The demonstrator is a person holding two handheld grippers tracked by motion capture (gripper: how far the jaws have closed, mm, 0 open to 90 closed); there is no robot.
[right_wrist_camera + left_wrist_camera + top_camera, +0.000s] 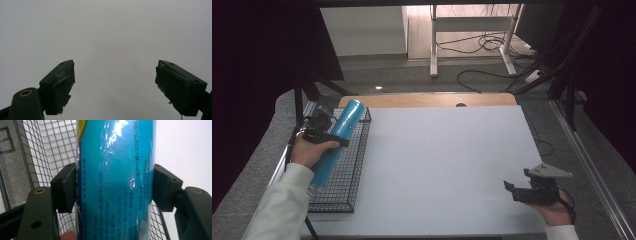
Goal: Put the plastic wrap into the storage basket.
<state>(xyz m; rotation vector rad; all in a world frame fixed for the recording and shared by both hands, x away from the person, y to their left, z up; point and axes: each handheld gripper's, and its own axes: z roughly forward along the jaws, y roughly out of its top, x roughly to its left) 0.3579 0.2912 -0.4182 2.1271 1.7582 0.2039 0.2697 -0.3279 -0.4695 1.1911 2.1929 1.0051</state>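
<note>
The left tongs (113,187) are clenching a blue tube (337,142) over the black wire basket (343,192); the right tongs (115,87) are gaping, released, above the tabletop (442,165).

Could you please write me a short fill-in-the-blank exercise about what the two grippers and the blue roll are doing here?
1. The left gripper is shut on the blue ___.
2. The blue roll is held over the wire ___ at the table's left edge.
3. The right gripper has its jaws ___ with nothing between them.
4. It hovers over the plain ___ table surface.

Missing words: roll; basket; open; white
</note>
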